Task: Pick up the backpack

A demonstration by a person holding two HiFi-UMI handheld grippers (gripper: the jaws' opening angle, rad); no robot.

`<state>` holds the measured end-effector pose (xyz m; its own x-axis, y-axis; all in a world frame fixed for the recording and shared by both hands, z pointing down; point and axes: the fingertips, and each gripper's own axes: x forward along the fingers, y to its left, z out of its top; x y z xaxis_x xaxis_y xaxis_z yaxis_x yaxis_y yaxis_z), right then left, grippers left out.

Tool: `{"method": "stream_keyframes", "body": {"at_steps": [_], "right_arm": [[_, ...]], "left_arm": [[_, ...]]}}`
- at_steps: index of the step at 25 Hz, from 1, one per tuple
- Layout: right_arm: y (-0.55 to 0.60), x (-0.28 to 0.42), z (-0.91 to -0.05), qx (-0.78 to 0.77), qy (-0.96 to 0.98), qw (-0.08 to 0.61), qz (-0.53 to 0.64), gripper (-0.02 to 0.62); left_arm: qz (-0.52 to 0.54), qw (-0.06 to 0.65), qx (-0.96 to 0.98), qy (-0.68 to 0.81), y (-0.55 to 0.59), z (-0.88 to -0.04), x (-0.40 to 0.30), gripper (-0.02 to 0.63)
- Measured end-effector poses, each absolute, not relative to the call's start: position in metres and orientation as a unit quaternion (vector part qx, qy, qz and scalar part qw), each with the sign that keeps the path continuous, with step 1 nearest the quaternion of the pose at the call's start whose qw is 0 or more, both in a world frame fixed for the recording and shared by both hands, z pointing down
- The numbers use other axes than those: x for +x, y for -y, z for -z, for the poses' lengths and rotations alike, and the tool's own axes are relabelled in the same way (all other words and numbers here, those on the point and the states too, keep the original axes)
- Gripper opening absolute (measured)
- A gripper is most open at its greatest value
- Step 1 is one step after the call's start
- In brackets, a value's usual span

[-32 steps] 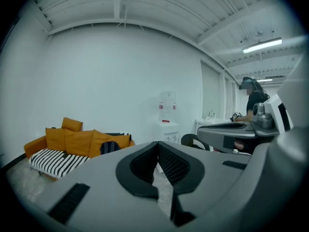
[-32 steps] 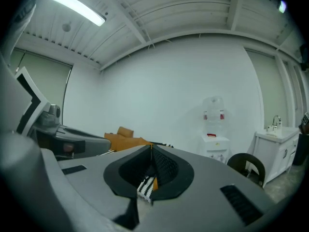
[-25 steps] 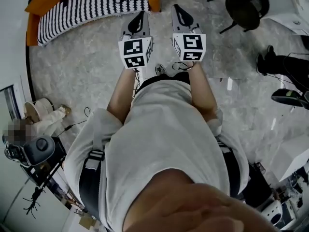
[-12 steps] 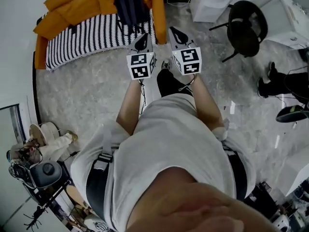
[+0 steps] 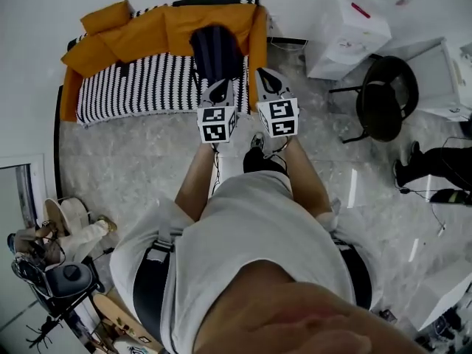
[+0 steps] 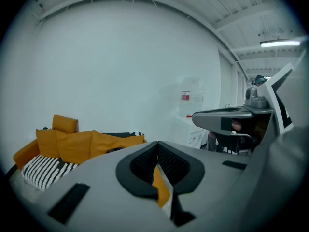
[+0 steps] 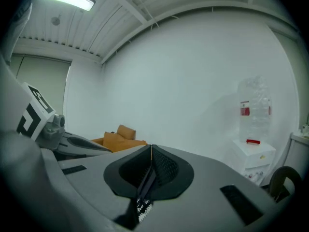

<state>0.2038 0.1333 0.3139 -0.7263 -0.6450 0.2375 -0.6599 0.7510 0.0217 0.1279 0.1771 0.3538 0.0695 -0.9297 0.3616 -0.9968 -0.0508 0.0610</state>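
On the orange sofa [image 5: 147,26], against its back cushions, sits the dark backpack [image 5: 215,50]. Left gripper [image 5: 216,88] and right gripper [image 5: 267,80] point toward it side by side, both closed on nothing.

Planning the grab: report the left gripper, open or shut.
Shut. In its own view the left gripper has pads meeting at the tips, nothing between them; the backpack sits on the sofa.

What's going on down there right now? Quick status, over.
Both shut and empty: left gripper, right gripper. Backpack sits on the orange sofa, not yet picked up. Nothing seen blocking the way.
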Motion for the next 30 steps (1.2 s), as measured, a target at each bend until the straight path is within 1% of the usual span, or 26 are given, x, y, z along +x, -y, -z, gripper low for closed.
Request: {"method": "stream_keyframes", "body": {"at_steps": [4, 7, 11, 15, 20, 25, 30], "right_arm": [[-0.079, 0.186, -0.335, 0.353, 0.926, 0.115, -0.066, 0.04], [-0.054, 0.168, -0.348, 0.342, 0.93, 0.121, -0.066, 0.04], [-0.035, 0.15, -0.368, 0.324, 0.932, 0.138, -0.086, 0.04], [-0.037, 0.122, -0.395, 0.292, 0.931, 0.18, -0.122, 0.04], [-0.029, 0.087, -0.4, 0.252, 0.941, 0.192, -0.119, 0.04], [-0.016, 0.079, -0.406, 0.251, 0.94, 0.197, -0.122, 0.04], [-0.002, 0.081, -0.424, 0.256, 0.933, 0.219, -0.125, 0.04]], "left_arm": [[-0.119, 0.179, 0.705, 0.676, -0.125, -0.379, 0.112, 0.012], [-0.132, 0.17, 0.701, 0.68, -0.098, -0.386, 0.093, 0.012], [-0.132, 0.181, 0.675, 0.703, -0.086, -0.395, 0.062, 0.012], [-0.115, 0.207, 0.655, 0.717, -0.088, -0.404, 0.036, 0.012], [-0.104, 0.233, 0.63, 0.733, -0.082, -0.423, 0.004, 0.012], [-0.111, 0.236, 0.622, 0.739, -0.075, -0.433, -0.025, 0.012], [-0.117, 0.248, 0.62, 0.735, -0.061, -0.447, -0.04, 0.012]]}}
